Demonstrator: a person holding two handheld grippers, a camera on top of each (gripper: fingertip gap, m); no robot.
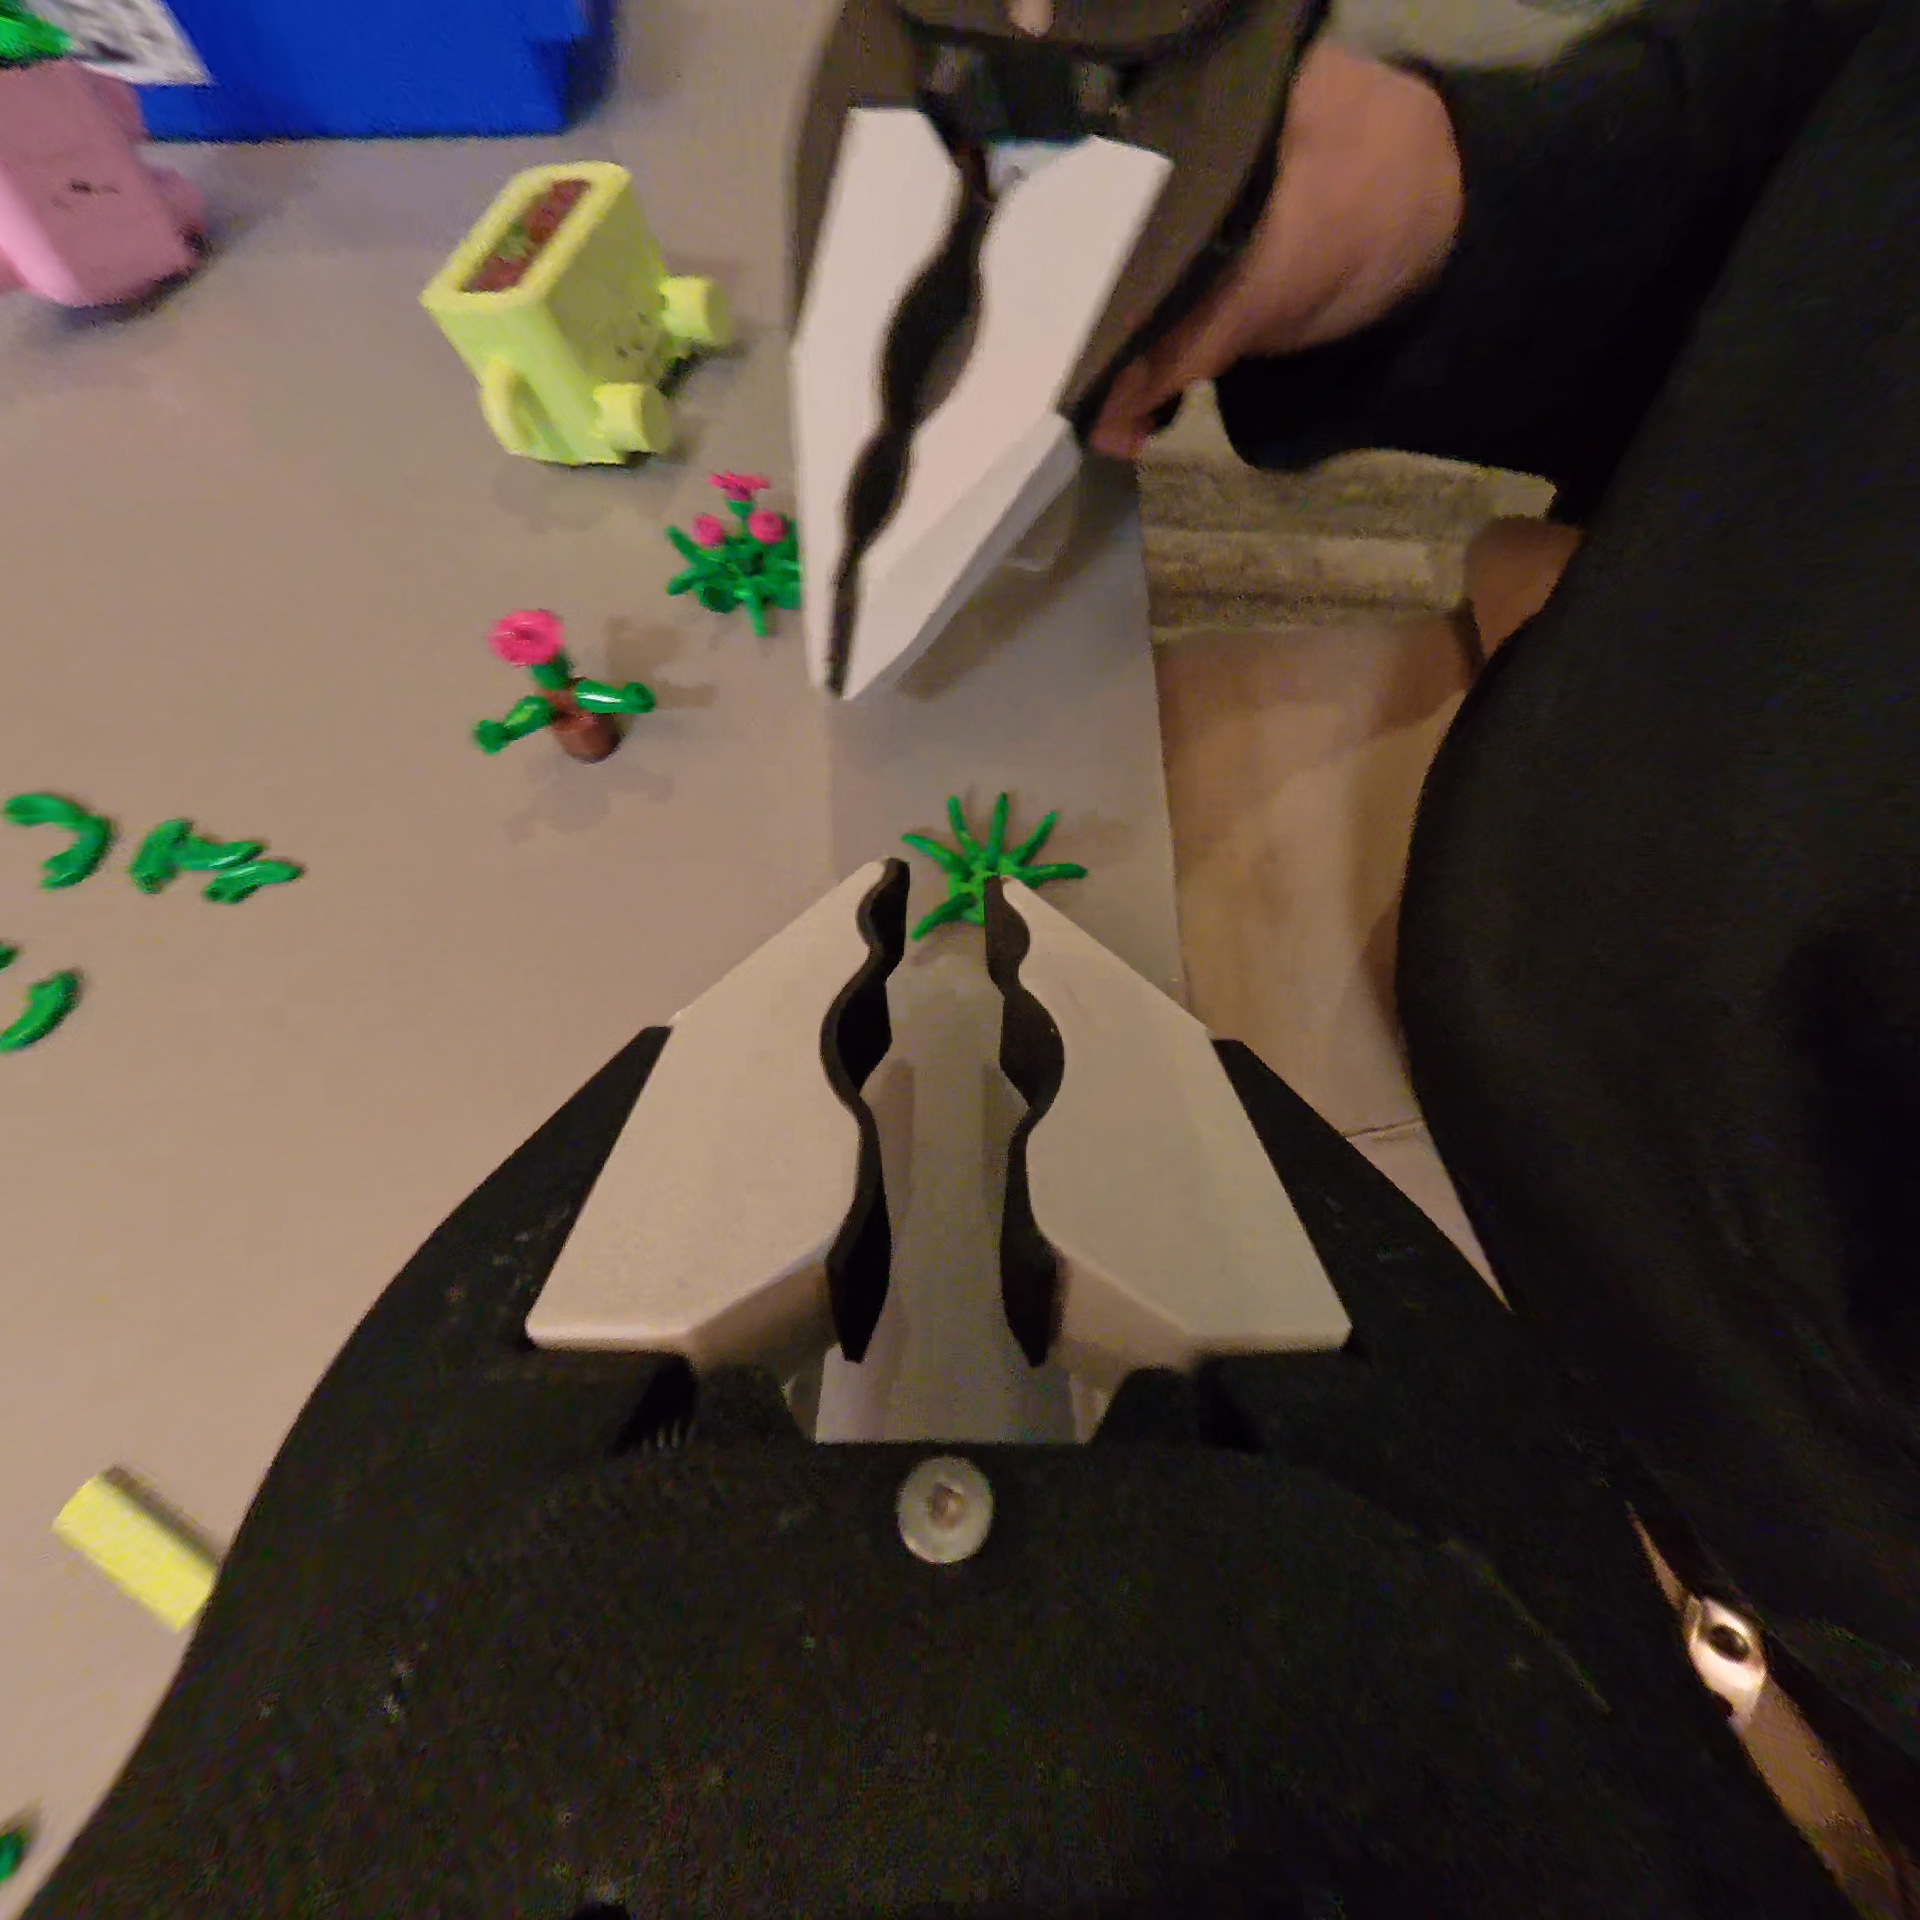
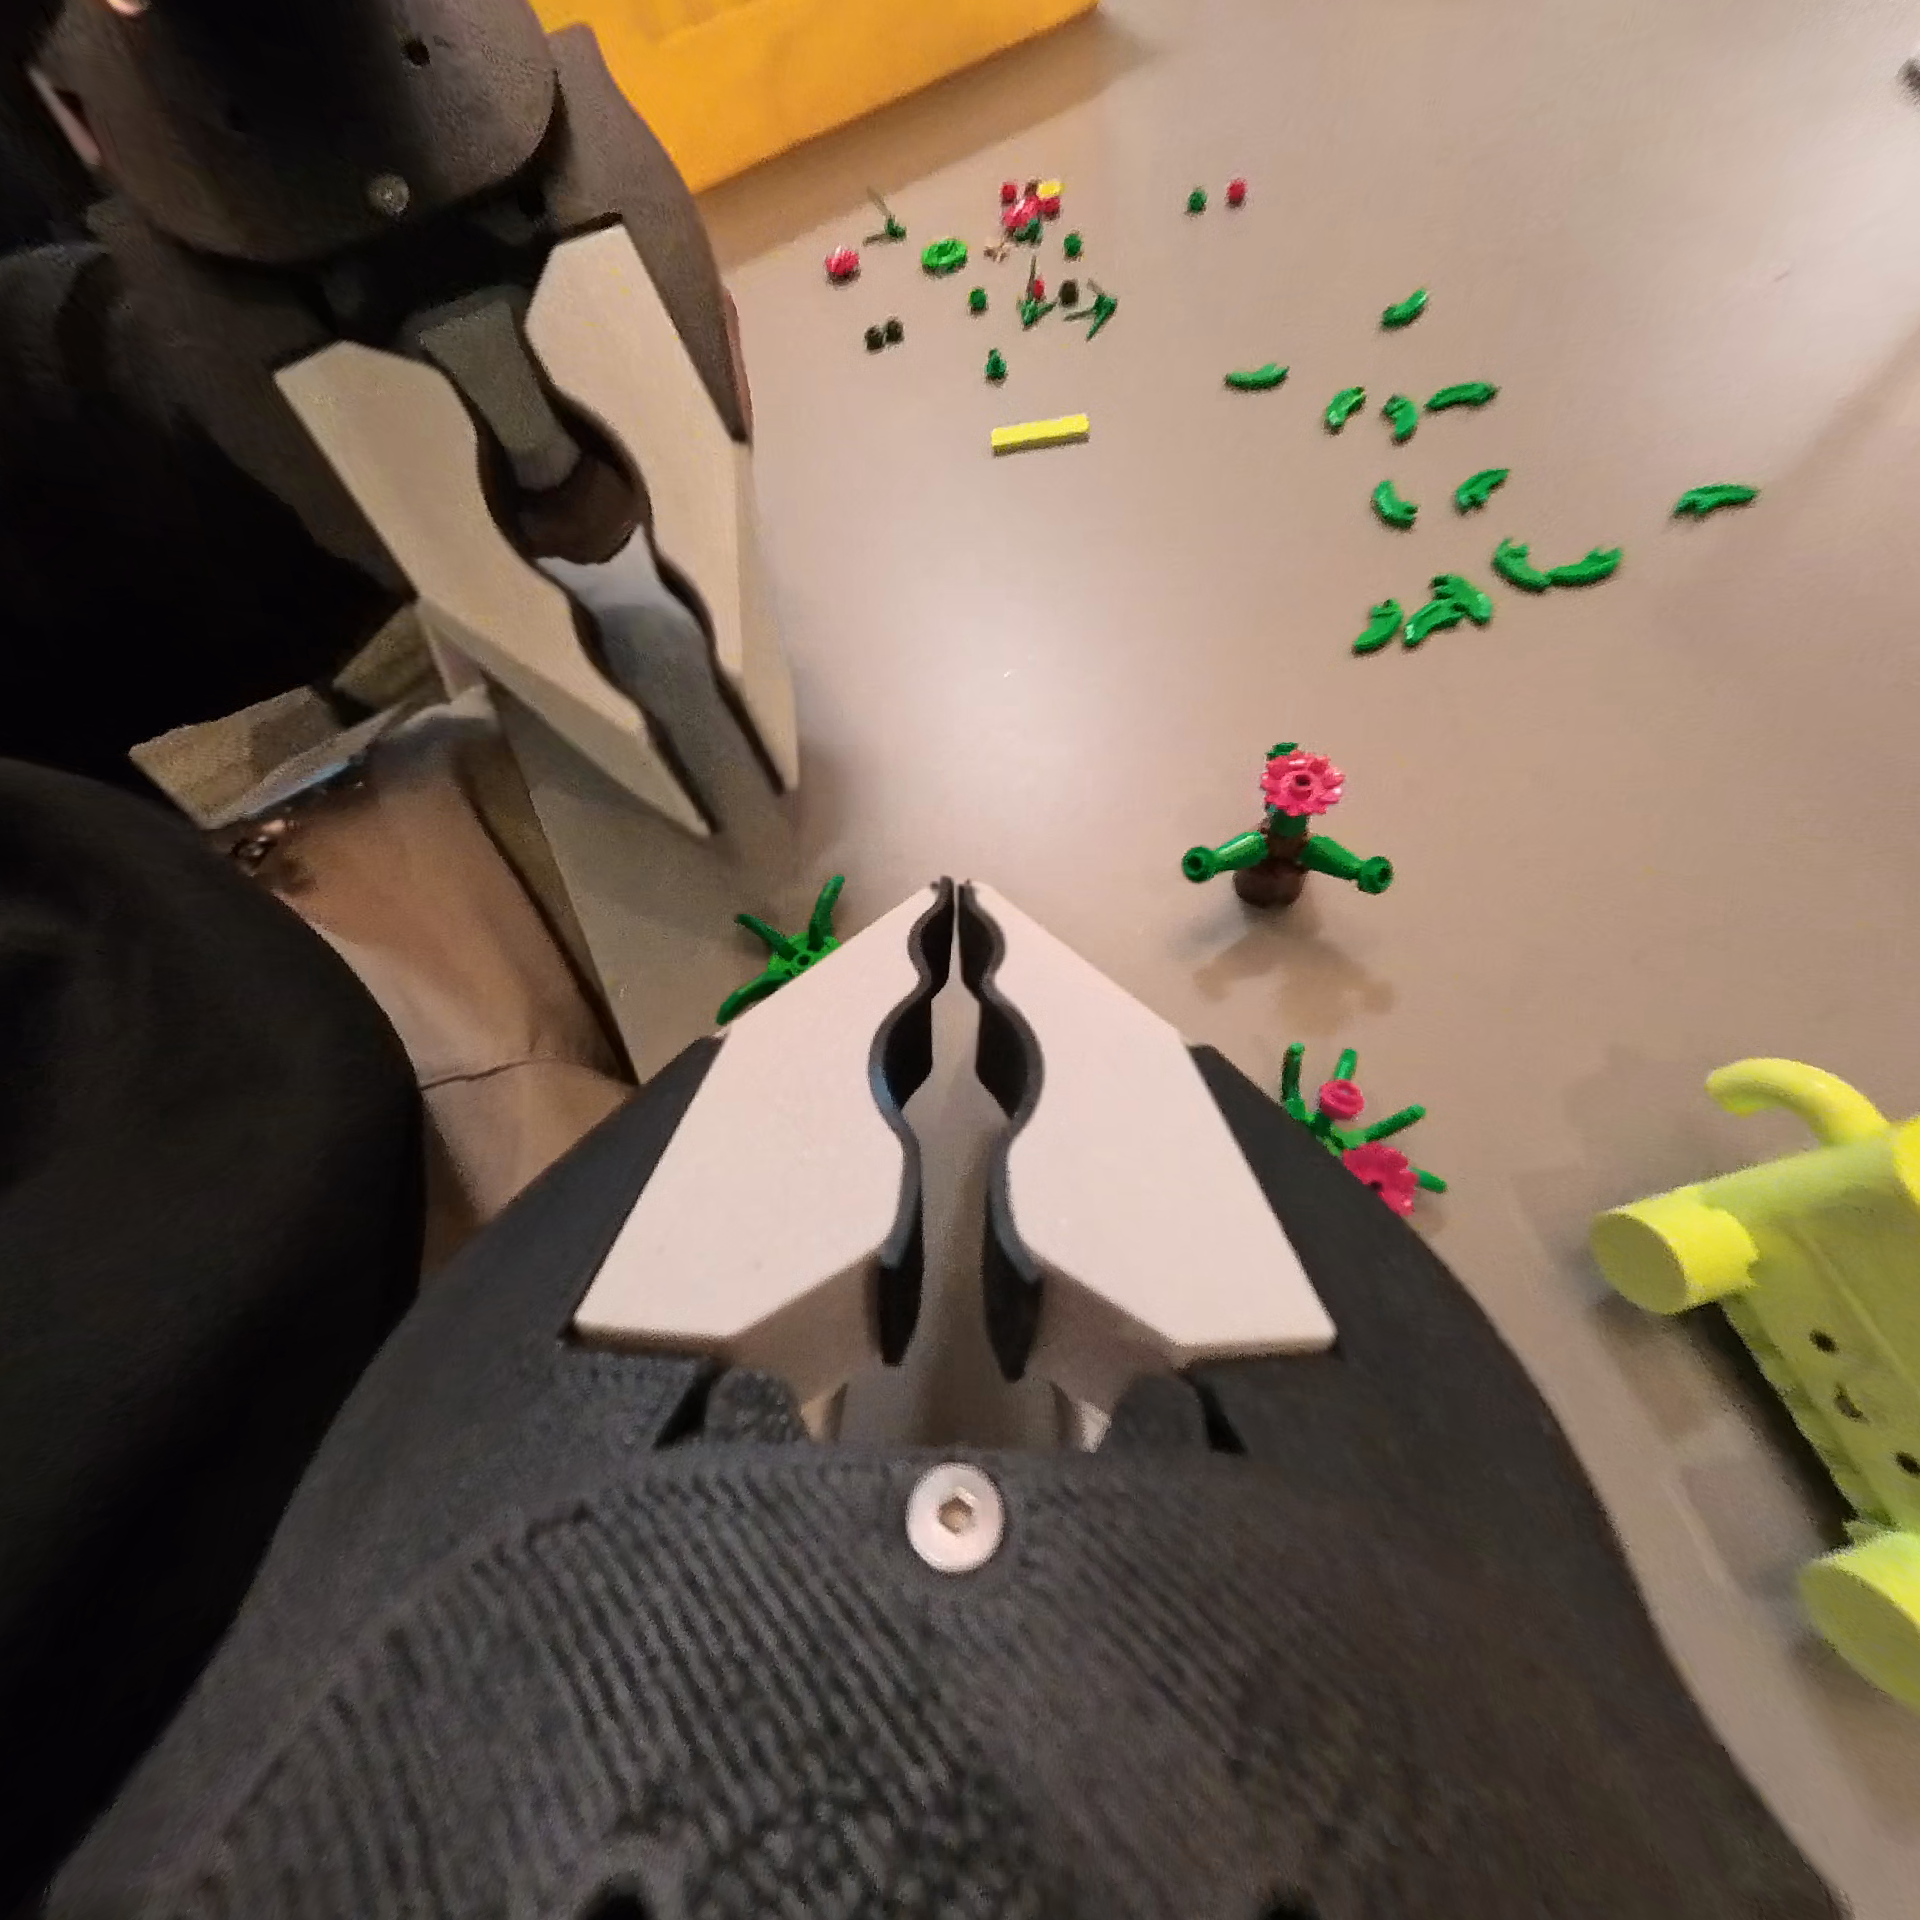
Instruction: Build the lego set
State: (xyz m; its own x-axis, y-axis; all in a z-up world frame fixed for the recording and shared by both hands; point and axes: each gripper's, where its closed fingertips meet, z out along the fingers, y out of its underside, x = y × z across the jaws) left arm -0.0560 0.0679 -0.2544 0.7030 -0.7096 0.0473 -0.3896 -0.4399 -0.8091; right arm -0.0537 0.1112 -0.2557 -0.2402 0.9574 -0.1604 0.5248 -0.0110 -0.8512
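My left gripper (image 1: 945, 878) is open a small way and empty, low over the grey table. A green spiky leaf piece (image 1: 987, 857) lies just past its fingertips, near the table edge; it also shows in the right wrist view (image 2: 790, 956). My right gripper (image 2: 951, 888) is shut with nothing between its tips. It hangs above the table (image 1: 836, 681), tips pointing down beside a cluster of pink flowers with green leaves (image 1: 738, 551). A single pink flower on a brown stem with two green arms (image 2: 1288, 842) stands upright. A lime-yellow pot figure (image 1: 561, 322) lies tipped over.
Several loose green leaves (image 2: 1455, 582) and a yellow bar (image 2: 1039, 433) lie scattered, with a pile of small pieces (image 2: 1018, 260) farther off. A blue box (image 1: 364, 62), a pink figure (image 1: 83, 197) and a yellow box (image 2: 810, 62) sit at the back. The table edge (image 1: 1164, 727) is close; a person in black clothing sits beside it. The left gripper's tips are roughly 5 centimetres from the right gripper's. About 4 centimetres separates my left fingertips from the green spiky leaf piece (image 1: 987, 857).
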